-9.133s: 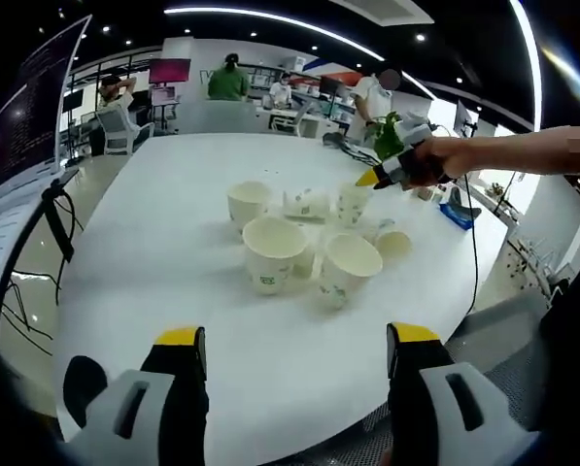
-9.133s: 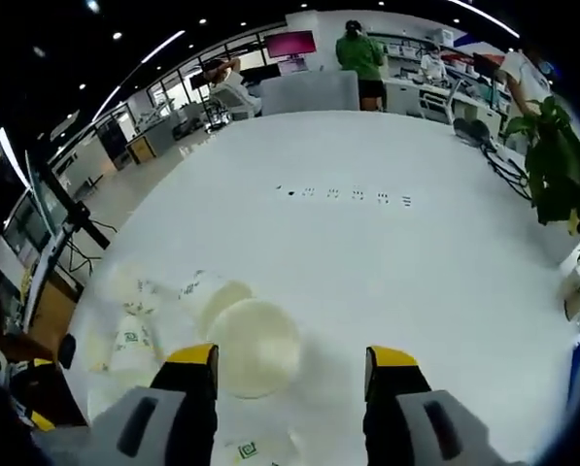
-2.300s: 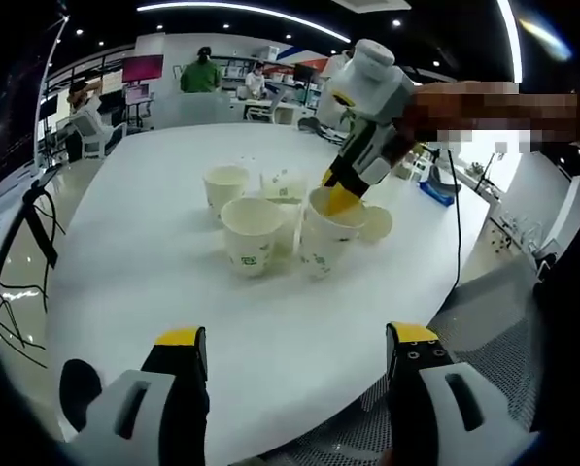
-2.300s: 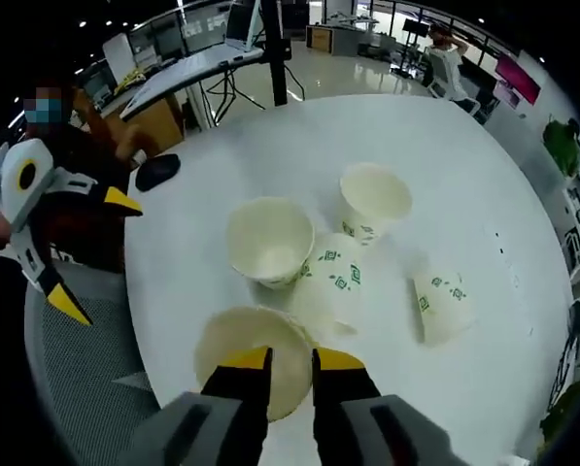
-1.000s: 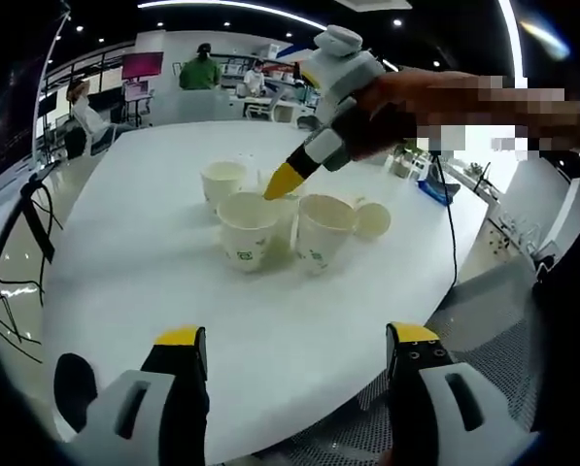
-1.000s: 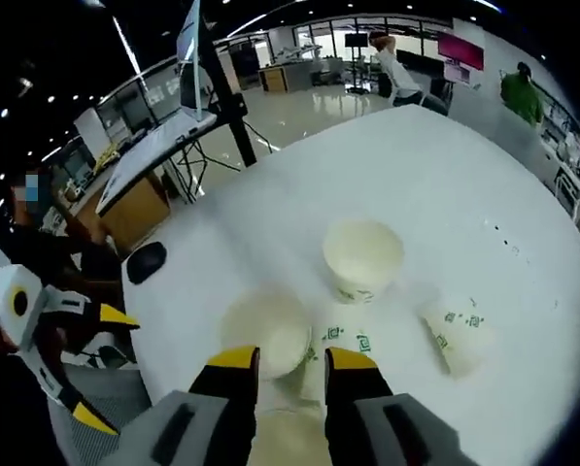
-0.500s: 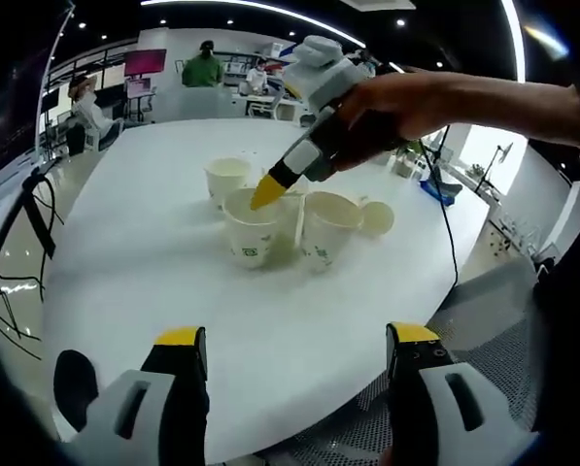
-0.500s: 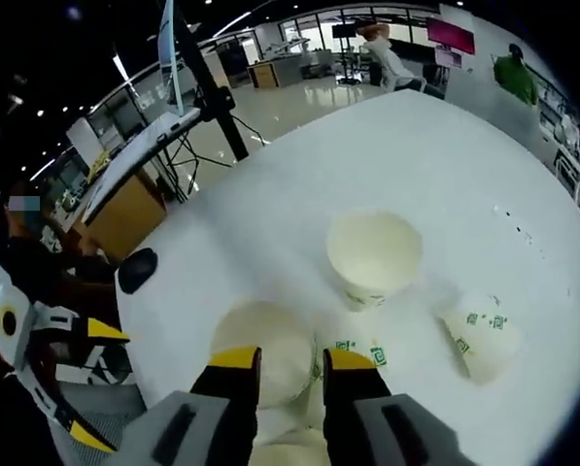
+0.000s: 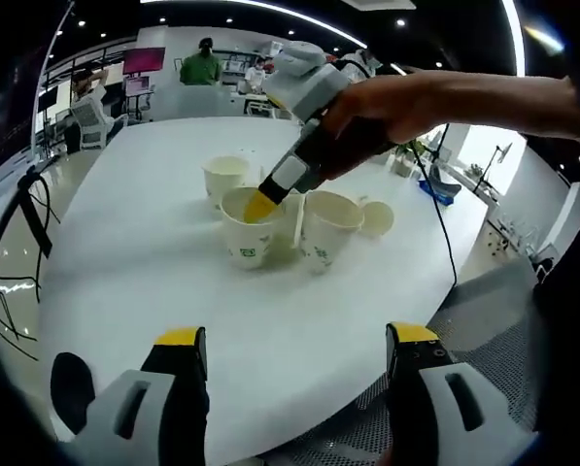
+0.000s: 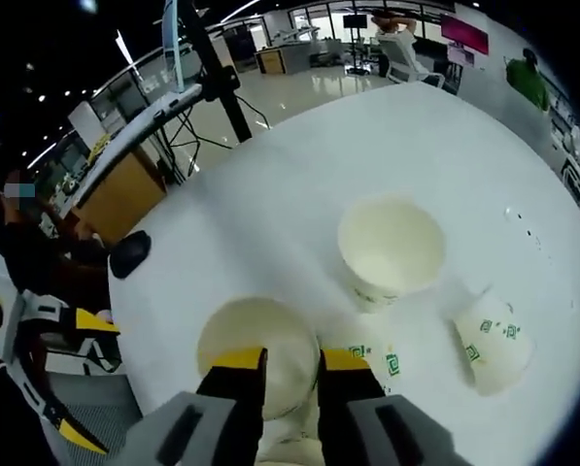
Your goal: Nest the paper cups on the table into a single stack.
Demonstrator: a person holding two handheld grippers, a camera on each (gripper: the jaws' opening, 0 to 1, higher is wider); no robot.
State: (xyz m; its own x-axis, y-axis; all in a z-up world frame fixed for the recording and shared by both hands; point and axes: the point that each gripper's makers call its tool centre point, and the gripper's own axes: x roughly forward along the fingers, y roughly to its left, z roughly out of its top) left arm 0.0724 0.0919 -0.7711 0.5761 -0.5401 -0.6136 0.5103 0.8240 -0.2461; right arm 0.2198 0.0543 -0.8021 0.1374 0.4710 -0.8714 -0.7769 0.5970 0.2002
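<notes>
Cups sit clustered near the middle of the white table [image 9: 153,282]. In the left gripper view the nearest upright cup [image 9: 250,233] has the right gripper [image 9: 257,206] dipping its yellow tips at the rim. A second upright cup [image 9: 326,229] stands just beside it at 3 o'clock, a third upright cup [image 9: 224,181] lies beyond at 11 o'clock, and a tipped cup [image 9: 374,219] rests at the far 3 o'clock side.

In the right gripper view the jaws straddle the near wall of the same cup [image 10: 258,349], one tip inside and one outside, nearly closed. Whether they already pinch the paper I cannot tell. Another cup [image 10: 391,249] stands at 1 o'clock and a fallen one [image 10: 494,346] lies at 3 o'clock.

The left gripper [image 9: 294,342] hangs released over the near table edge, jaws wide apart.

The step looks like gripping this cup by its rim. A gentle squeeze should avoid creasing the wall. Lift it straight up, centre it over a neighbour's mouth, and lower it upright so the two nest.
</notes>
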